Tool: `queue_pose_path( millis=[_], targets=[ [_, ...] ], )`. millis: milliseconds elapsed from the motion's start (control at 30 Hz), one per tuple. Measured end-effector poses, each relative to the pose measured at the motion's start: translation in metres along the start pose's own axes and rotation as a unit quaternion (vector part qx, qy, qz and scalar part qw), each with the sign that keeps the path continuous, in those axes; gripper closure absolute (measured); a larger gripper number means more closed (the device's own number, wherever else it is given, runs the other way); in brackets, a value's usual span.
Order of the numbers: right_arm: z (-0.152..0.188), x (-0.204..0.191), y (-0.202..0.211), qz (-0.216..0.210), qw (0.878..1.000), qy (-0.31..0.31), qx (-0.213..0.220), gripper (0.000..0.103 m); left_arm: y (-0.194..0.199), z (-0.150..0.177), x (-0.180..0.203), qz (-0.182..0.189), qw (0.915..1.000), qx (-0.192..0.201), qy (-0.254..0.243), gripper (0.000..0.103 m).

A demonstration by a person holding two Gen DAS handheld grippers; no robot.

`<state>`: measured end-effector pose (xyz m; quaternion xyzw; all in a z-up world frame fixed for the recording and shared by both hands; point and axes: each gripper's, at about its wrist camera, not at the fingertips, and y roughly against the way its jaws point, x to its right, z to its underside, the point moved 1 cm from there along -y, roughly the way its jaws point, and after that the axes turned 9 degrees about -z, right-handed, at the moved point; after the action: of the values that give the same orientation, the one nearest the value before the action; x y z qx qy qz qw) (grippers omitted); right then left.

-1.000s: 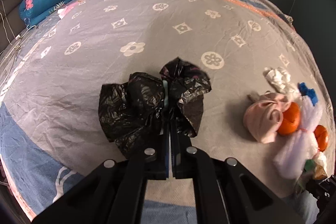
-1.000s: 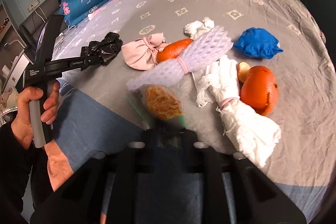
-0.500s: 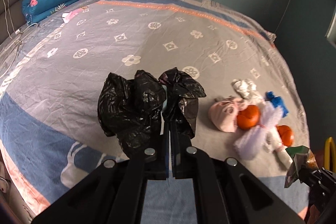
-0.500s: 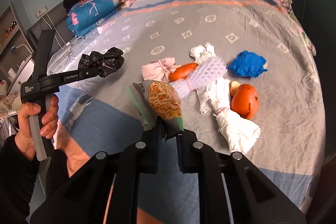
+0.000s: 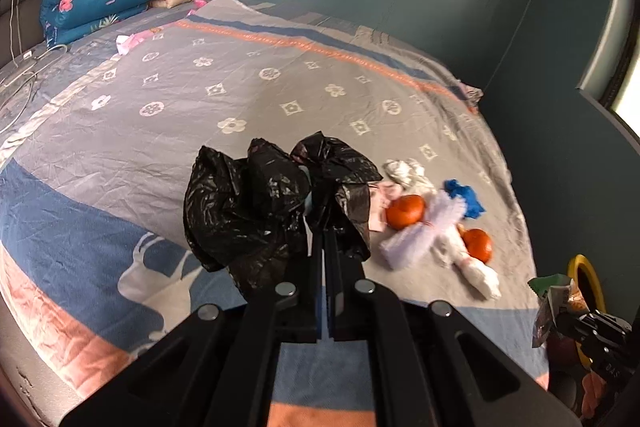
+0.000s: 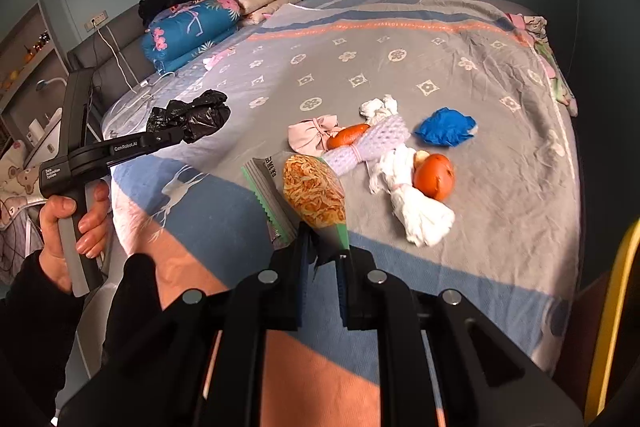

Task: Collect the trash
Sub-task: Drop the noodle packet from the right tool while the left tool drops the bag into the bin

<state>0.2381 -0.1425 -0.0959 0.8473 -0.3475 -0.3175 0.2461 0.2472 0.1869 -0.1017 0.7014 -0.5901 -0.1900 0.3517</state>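
Observation:
My left gripper (image 5: pixel 323 227) is shut on a crumpled black plastic bag (image 5: pixel 256 211), held up above the bed; the same bag (image 6: pixel 192 117) shows at the left in the right wrist view. My right gripper (image 6: pixel 322 247) is shut on a snack packet (image 6: pixel 312 193) with an orange picture and green edge, also lifted off the bed. The packet (image 5: pixel 554 301) appears at the lower right of the left wrist view. On the bedspread lie orange peels (image 6: pixel 434 177), a white tissue wad (image 6: pixel 416 207), a blue wad (image 6: pixel 444 127), a pink wad (image 6: pixel 312 137) and a lilac foam net (image 6: pixel 370 145).
Folded quilts and pillows (image 6: pixel 192 27) are stacked at the head of the bed. A yellow-rimmed bin (image 5: pixel 586 283) stands beside the bed on the right. A person's hand (image 6: pixel 68 227) grips the left tool's handle. Shelves (image 6: pixel 24 67) stand at far left.
Both grippers have risen and drawn back from the bed with the black bag and the snack packet. The litter pile now looks smaller and farther off.

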Motion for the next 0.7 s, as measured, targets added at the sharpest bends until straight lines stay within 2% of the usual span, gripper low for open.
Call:
queue_pose_path(
  millis=[267,533,700],
  targets=[
    [0.026,0.012,0.053,0.003,1.000,-0.021,0.003,0.091,0.044,0.012,0.026,0.026,0.9988,0.023,-0.033,0.102],
    [0.041,0.038,0.117,0.020,0.998,-0.047,0.039,0.091,0.073,0.017,0.065,0.051,0.9963,0.034,-0.061,0.102],
    [0.044,0.057,0.153,0.038,0.995,-0.061,0.070,0.091,0.086,0.018,0.104,0.069,0.9925,0.045,-0.090,0.102]
  ],
)
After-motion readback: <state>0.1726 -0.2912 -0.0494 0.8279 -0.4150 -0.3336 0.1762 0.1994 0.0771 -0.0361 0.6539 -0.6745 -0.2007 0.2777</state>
